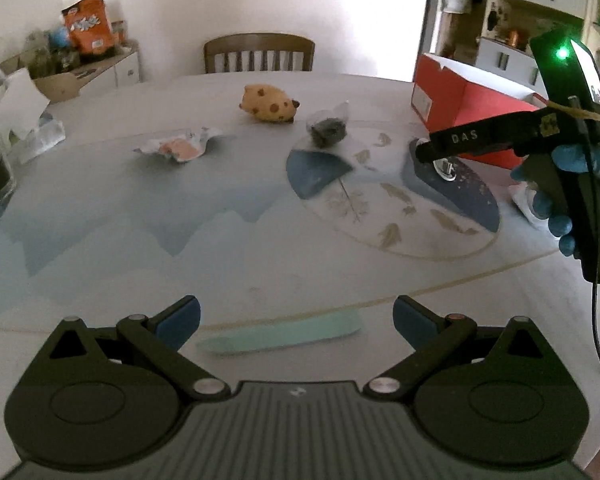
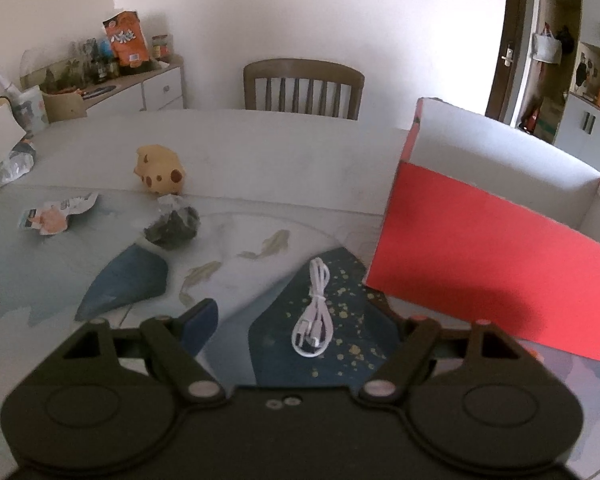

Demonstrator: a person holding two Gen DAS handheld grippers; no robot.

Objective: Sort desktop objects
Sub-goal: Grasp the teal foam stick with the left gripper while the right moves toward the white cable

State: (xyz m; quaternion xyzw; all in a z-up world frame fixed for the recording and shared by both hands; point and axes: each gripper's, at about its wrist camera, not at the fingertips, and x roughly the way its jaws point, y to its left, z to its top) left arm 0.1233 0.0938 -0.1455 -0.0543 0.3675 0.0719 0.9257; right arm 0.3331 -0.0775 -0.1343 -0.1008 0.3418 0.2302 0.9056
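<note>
Cable lay coiled on the dark gold-speckled patch of the table, a long narrow white loop running away from the right gripper toward the table's far side, plugs at the near end. Right gripper hovered over it, jaws spread wide, one finger on each side of the coil and nothing pinched. Red box stood just right of the cable, open top showing white inside. Left gripper also hung wide open and empty, above a pale green strip that lay crosswise between its fingers, long axis left to right, not touched. Farther back sat a yellow spotted toy, a small bag of dark stuff near it, and a crumpled wrapper off to the left. A blue-gloved hand held the right gripper's handle.
</note>
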